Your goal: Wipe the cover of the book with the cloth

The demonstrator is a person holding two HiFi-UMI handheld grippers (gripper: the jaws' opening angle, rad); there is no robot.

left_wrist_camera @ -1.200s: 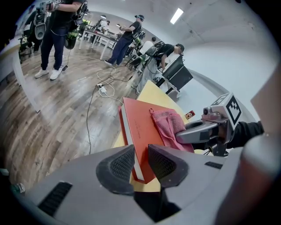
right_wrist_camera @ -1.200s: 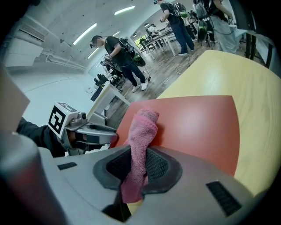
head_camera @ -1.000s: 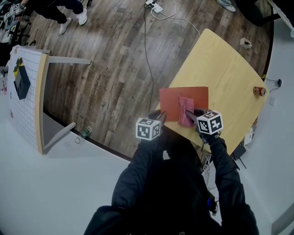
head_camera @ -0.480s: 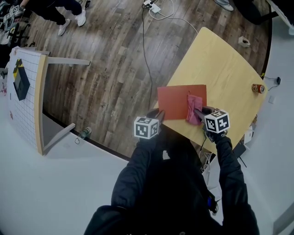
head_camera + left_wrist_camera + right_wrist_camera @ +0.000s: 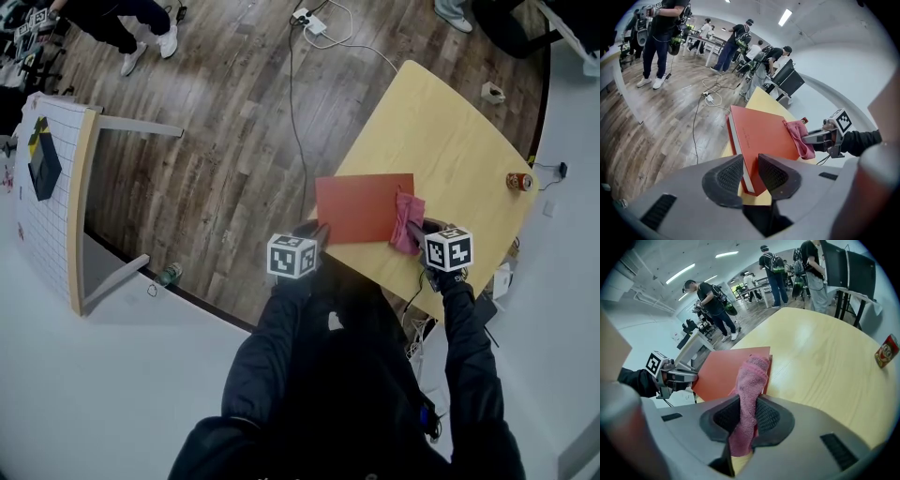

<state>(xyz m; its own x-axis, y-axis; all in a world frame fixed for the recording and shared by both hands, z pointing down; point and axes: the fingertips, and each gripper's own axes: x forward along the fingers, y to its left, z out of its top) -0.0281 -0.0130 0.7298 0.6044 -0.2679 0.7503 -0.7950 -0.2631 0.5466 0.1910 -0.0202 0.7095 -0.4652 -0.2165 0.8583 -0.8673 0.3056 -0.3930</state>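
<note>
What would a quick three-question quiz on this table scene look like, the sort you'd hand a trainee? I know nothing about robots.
1. Multiple choice: what does the right gripper hold? A) a pink cloth B) a sponge C) a brush
2. True or false: the left gripper is clamped on a corner of the red book.
3. Short answer: in the head view, at which edge of the book does the cloth lie?
Key: 1 A; 2 true; 3 its right edge, next to the right gripper.
</note>
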